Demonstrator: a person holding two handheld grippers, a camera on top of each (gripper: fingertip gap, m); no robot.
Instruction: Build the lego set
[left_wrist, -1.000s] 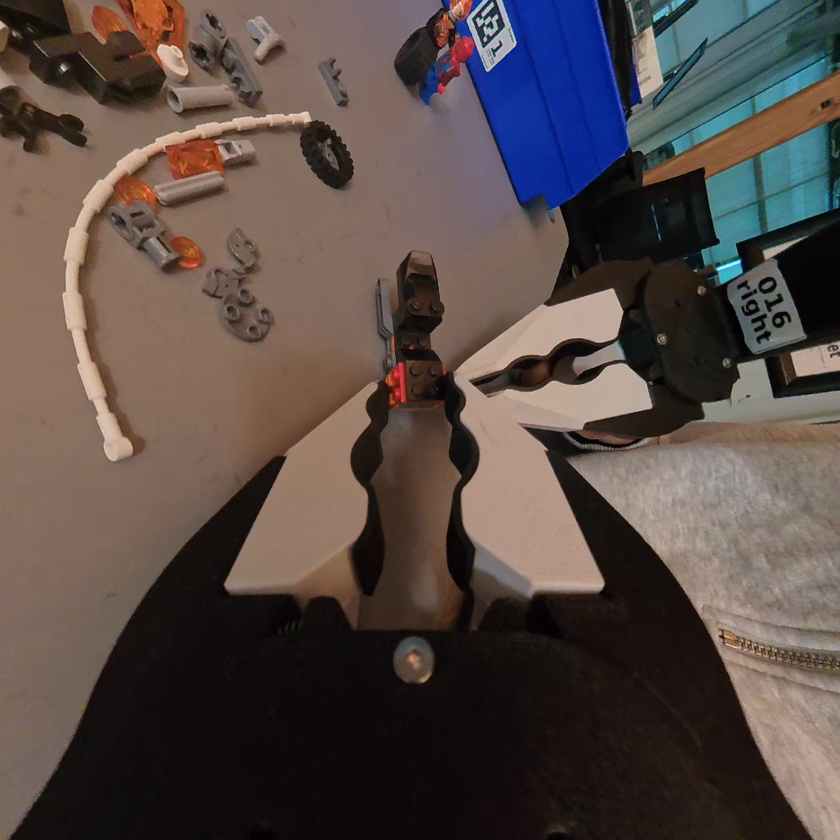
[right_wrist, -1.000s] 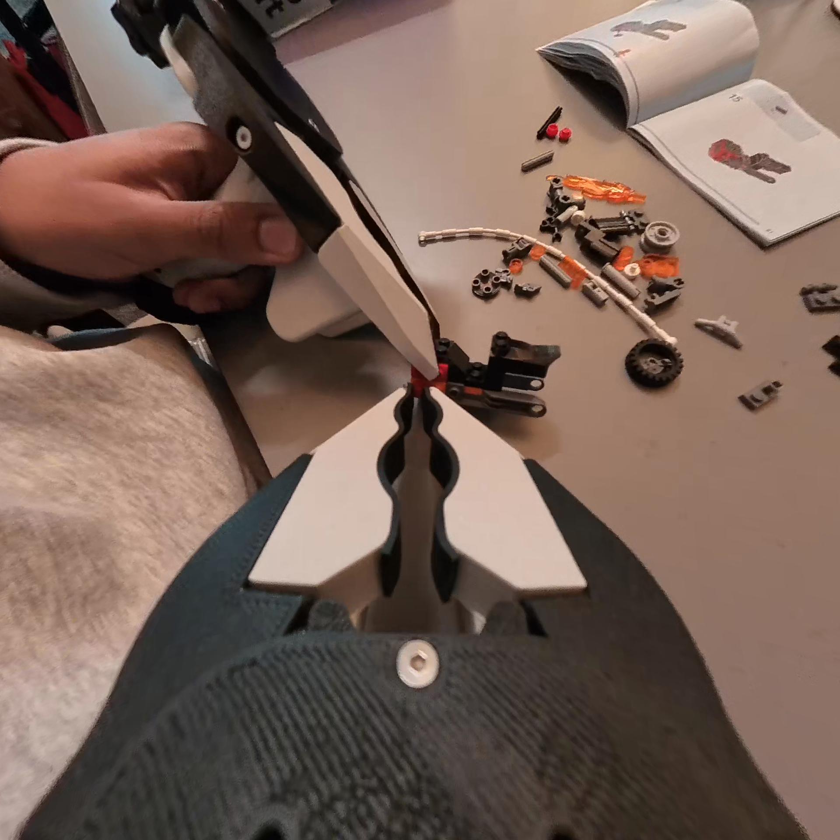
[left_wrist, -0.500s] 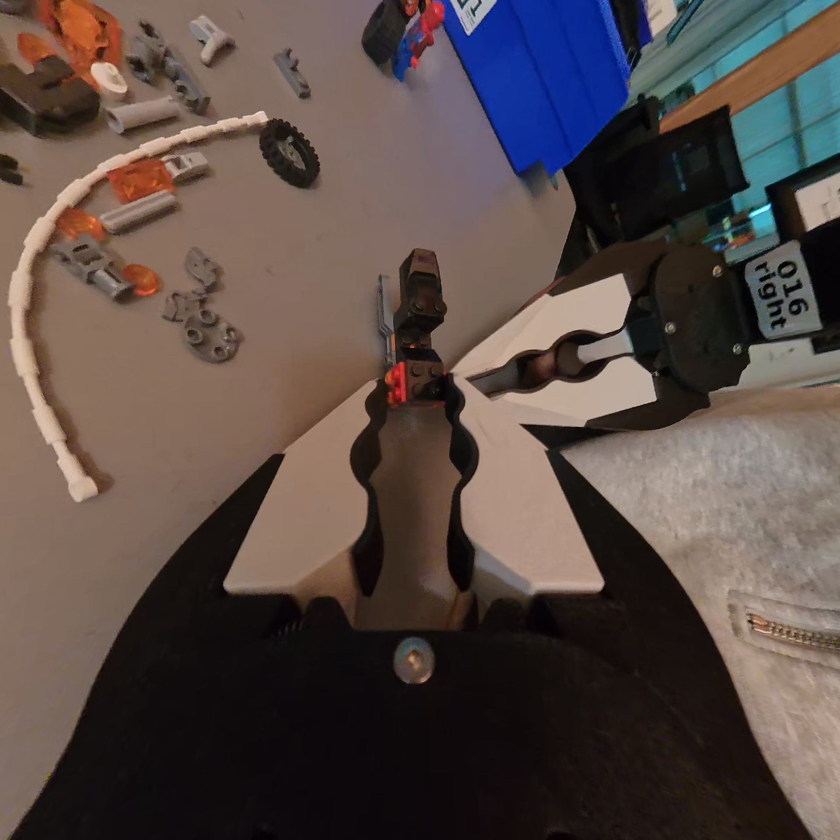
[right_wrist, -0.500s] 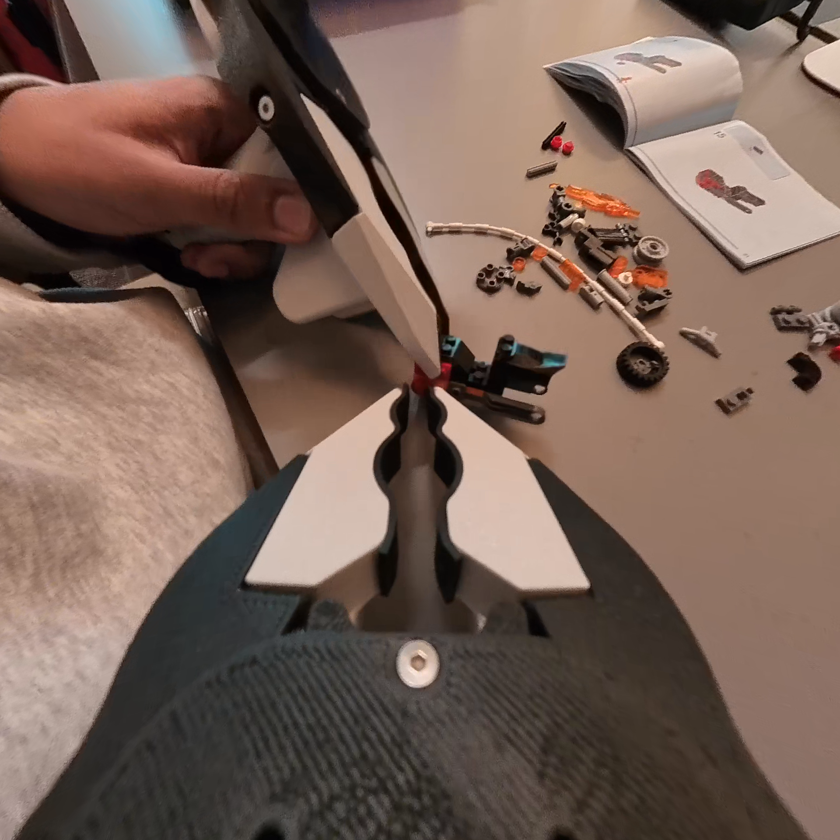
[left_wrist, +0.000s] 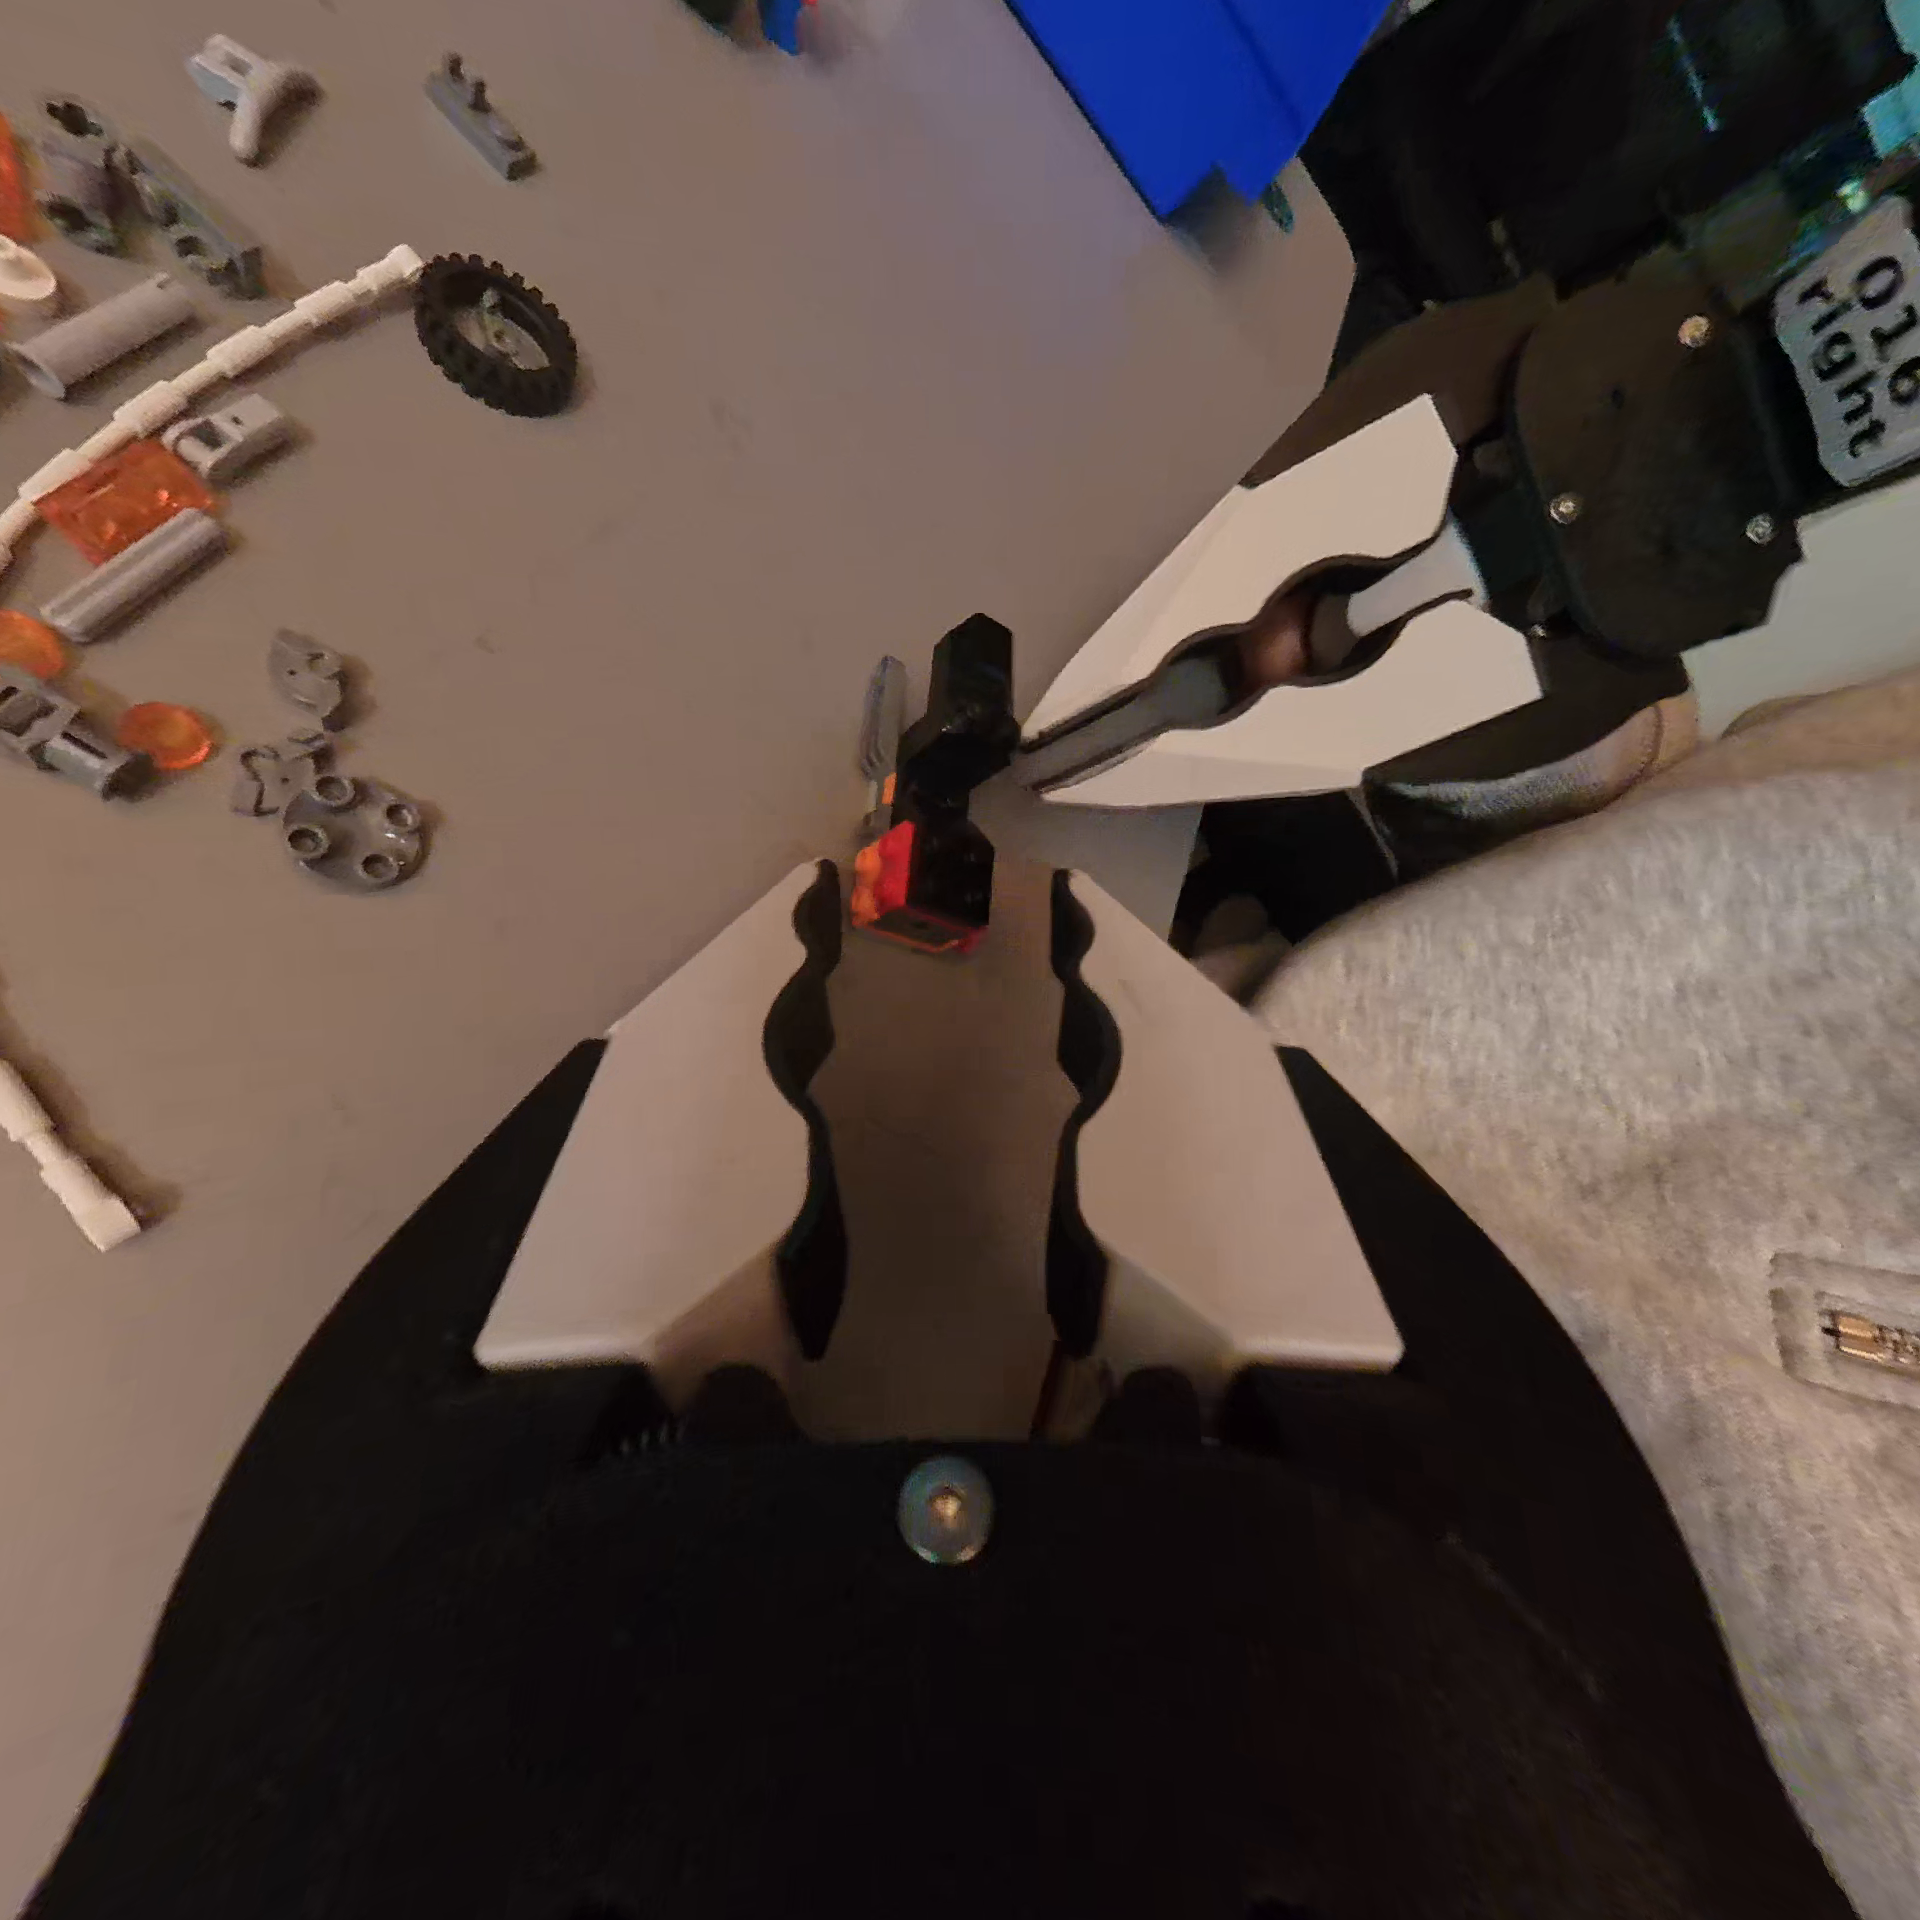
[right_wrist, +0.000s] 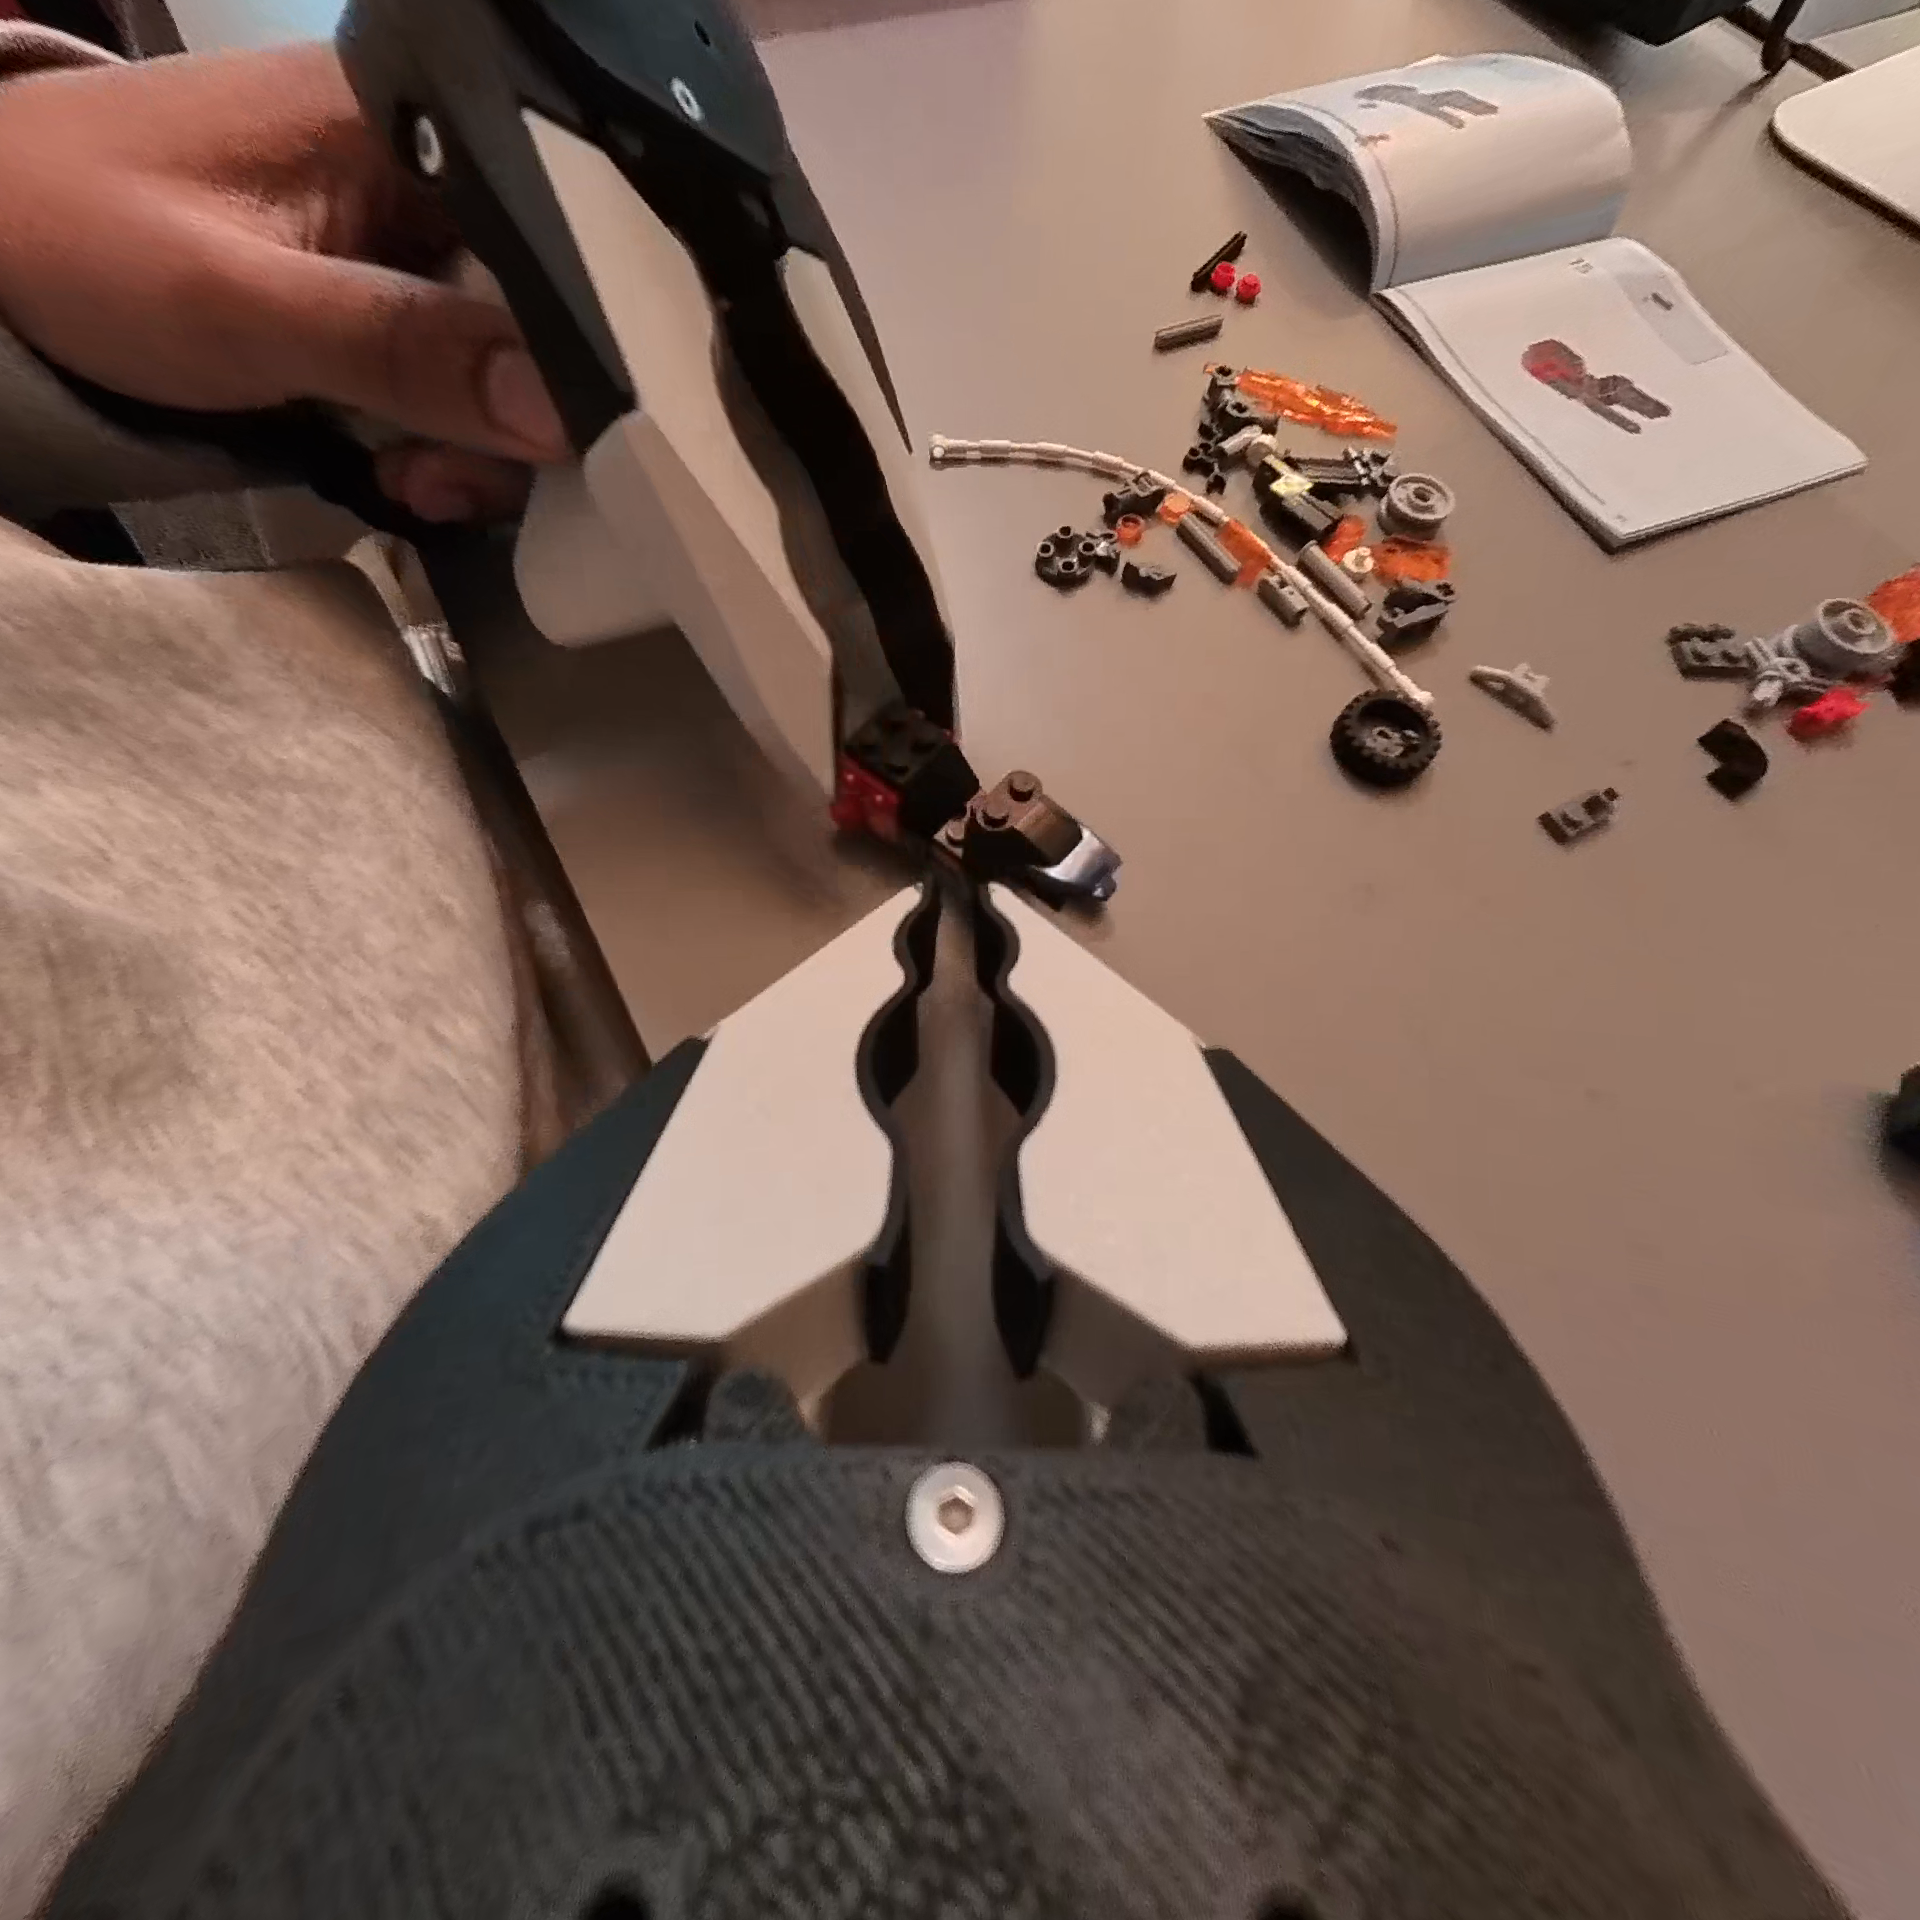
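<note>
Lego assembly (left_wrist: 940, 821) between 2 grippers

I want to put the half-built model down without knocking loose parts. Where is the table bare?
Bare grey tabletop lies on the near side of the black rubber tyre and the small dark grey clip piece, right of the right gripper. Crowded: the cluster of orange and grey pieces along the white segmented hose, up to the open instruction booklet.

Both wrist cameras look forward along their own fingers, close above the grey table (left_wrist: 665, 582). The left looks across toward the right gripper (left_wrist: 1023, 753); the right faces the booklet (right_wrist: 1621, 395). Both catch the small assembly (left_wrist: 940, 821) and the black wheel (right_wrist: 1385, 738).
</note>
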